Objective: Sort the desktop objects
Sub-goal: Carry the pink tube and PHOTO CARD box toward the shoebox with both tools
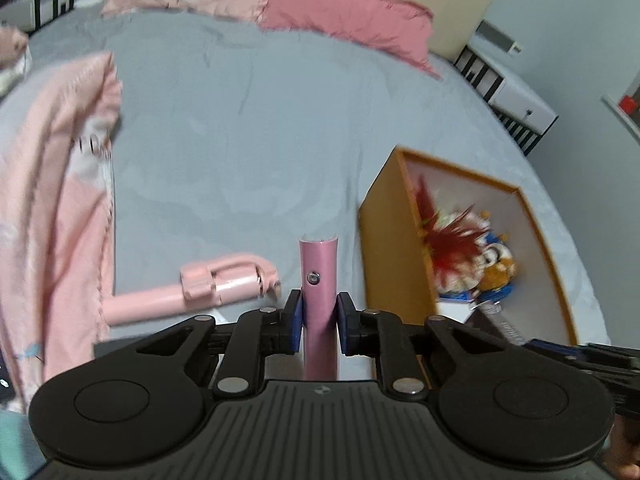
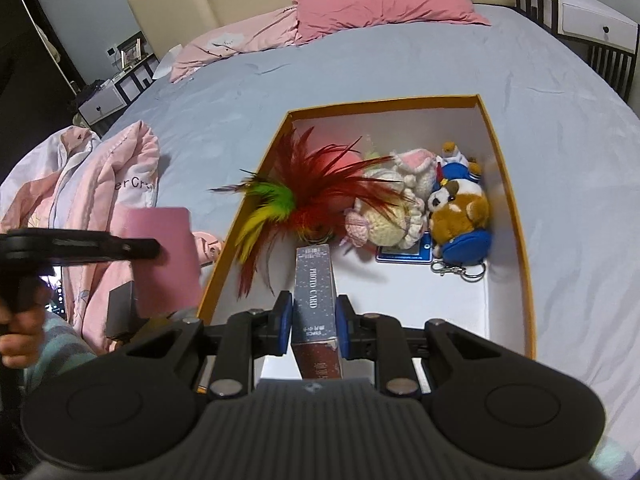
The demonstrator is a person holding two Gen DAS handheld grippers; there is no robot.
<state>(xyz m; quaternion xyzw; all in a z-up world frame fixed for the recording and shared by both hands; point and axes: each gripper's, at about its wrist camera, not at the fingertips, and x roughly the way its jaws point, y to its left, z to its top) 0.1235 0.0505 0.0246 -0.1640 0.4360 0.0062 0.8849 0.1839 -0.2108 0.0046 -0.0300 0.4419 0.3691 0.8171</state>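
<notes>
**Both grippers loaded over the bed**

Left gripper (image 1: 319, 322) first: it pinches a slim pink tube (image 1: 318, 280), matte metallic, with a small round button on its face and a pale, ragged-looking top end. The tube stands upright between the blue pads (image 1: 295, 320), its upper part rising well past the fingertips, its lower end running back toward the camera. No earlier view here, so just the grip: narrow, pads pressing both sides.

Just left of that tube, on the grey bed (image 1: 240, 140), lies a pink stick (image 1: 192, 292) with a clamp-like head, partly against the pink quilt (image 1: 60, 200). To the right sits the orange box (image 1: 384, 240), white inside, blurred.

Over to the right gripper (image 2: 314, 326): it is clamped on a dark card pack (image 2: 314, 300) printed "PHOTO CARD", held on edge, long side pointing forward, sticking out beyond the fingertips. It hangs over the near end of the box (image 2: 516, 216), above the bare white floor. Farther in lie a red, green and yellow feather toy (image 2: 304, 196), a cream knitted doll (image 2: 392, 208) and a brown-and-white plush dog (image 2: 460, 212) with key rings. At the left edge, the other gripper shows side-on with a hand (image 2: 16, 336) on its handle.
</notes>
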